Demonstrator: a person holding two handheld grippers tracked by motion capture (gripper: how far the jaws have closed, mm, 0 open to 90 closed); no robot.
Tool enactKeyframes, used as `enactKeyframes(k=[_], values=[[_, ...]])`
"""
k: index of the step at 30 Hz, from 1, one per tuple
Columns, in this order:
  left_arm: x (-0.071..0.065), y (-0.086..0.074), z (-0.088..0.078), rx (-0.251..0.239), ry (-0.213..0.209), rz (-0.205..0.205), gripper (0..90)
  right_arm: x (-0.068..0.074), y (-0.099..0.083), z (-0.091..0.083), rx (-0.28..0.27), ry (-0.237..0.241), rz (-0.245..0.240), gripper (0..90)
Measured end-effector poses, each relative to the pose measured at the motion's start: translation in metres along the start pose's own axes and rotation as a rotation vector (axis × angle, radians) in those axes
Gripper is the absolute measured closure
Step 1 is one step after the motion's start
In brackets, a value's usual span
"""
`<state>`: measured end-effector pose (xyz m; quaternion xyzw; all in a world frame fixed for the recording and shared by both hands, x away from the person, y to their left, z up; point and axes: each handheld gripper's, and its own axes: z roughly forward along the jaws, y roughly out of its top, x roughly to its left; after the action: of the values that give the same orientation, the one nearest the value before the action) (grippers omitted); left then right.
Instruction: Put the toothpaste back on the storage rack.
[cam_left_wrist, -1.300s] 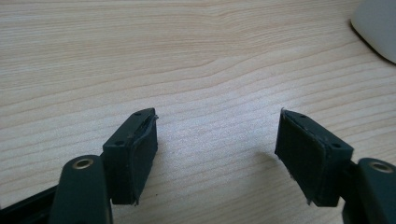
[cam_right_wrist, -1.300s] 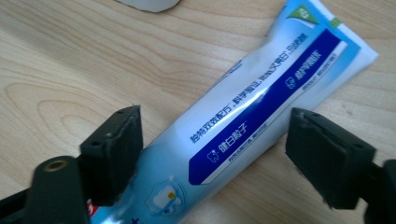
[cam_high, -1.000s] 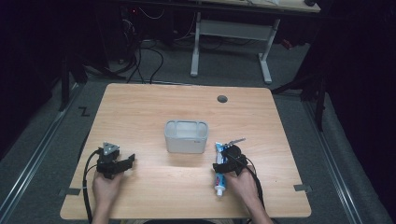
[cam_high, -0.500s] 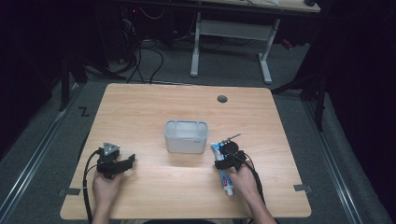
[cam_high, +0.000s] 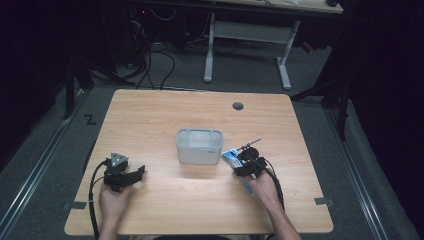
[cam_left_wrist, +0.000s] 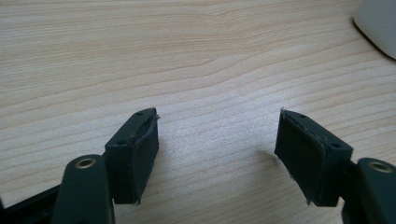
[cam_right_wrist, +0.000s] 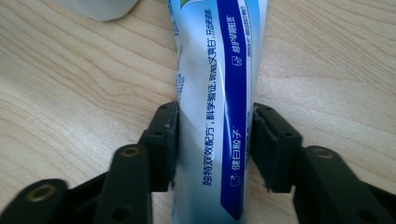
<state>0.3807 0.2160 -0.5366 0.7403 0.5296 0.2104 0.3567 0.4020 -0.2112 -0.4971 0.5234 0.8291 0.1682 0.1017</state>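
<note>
A white and blue toothpaste tube (cam_right_wrist: 219, 70) lies on the wooden table (cam_high: 165, 115), right of a clear plastic container (cam_high: 199, 146). My right gripper (cam_right_wrist: 215, 149) has just been closing, and its pads now press on both sides of the tube. From above, the right gripper (cam_high: 240, 162) sits beside the container's right front corner, and the tube's end (cam_high: 230, 155) sticks out past it. My left gripper (cam_high: 139, 173) rests at the front left of the table. Its jaws (cam_left_wrist: 217, 154) stand open over bare wood, with nothing between them.
The container's corner (cam_left_wrist: 378, 23) shows at the far right of the left gripper view. A round cable hole (cam_high: 238, 106) sits near the table's far edge. Cables trail from both grippers towards the front edge. A desk frame (cam_high: 250, 35) stands on the floor beyond.
The right hand has shifted slightly and the tube's far end now points more towards the container. The left hand and its gripper have stayed where they were.
</note>
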Motion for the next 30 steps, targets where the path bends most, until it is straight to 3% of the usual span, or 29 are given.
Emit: enactKeyframes(k=[2,9,13,18,30], values=[[0.000,0.000,0.000,-0.001,-0.001,-0.001,30.5,-0.005,-0.001,-0.006,-0.021,0.032,-0.002,67.1],[0.000,0.000,0.000,0.000,-0.002,-0.001,30.3,-0.006,0.003,-0.007,0.015,0.027,-0.040,68.3],[0.000,0.000,0.000,-0.001,-0.003,-0.002,30.2,-0.006,0.003,-0.009,0.014,0.039,-0.033,69.9],[0.000,0.000,0.000,-0.002,-0.004,-0.004,30.0,-0.007,-0.003,-0.012,-0.025,0.023,-0.041,70.8],[0.000,0.000,0.000,0.000,-0.003,-0.001,30.0,-0.023,-0.020,-0.031,-0.130,0.065,-0.014,71.1]])
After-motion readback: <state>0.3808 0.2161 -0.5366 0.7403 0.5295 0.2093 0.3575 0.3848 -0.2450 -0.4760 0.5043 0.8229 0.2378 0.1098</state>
